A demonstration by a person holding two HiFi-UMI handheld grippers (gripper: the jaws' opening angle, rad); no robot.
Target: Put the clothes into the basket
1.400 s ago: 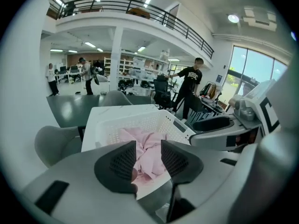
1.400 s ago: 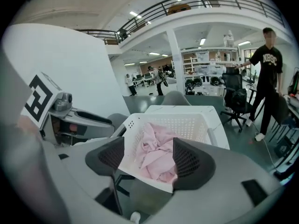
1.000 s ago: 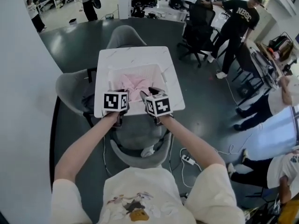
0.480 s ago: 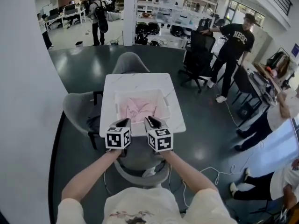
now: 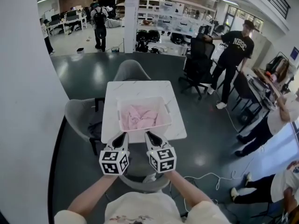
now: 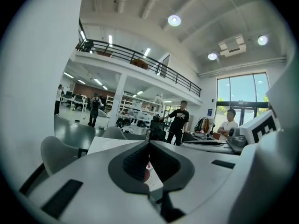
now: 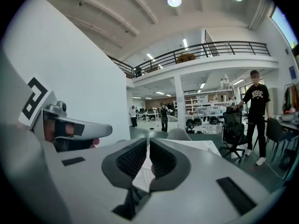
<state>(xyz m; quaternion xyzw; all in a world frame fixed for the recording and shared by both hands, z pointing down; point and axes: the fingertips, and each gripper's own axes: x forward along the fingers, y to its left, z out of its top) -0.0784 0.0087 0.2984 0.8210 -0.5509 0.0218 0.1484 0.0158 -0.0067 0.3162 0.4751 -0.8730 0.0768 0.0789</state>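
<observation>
Pink clothes point(image 5: 140, 117) lie in the white basket point(image 5: 143, 129) on the white table point(image 5: 135, 88). Both grippers hover side by side short of the table's near edge, clear of the basket and pointing at it. My left gripper point(image 5: 123, 136) is shut with nothing in it; its pads meet in the left gripper view point(image 6: 149, 146). The jaws of my right gripper point(image 5: 149, 135) have just been closing. In the right gripper view point(image 7: 148, 148) only a thin slit is left between the pads and nothing is between them.
Grey chairs stand at the table's far side point(image 5: 131, 71), left side point(image 5: 79, 118) and near side point(image 5: 140, 174) under my hands. A white wall point(image 5: 23, 101) runs along the left. A person in black point(image 5: 233, 55) stands by an office chair point(image 5: 198, 64). A cable point(image 5: 210, 176) lies on the floor.
Both grippers have drawn back from over the clothes in the basket, towards me and upward. Their jaws have come together. The clothes stay in the basket.
</observation>
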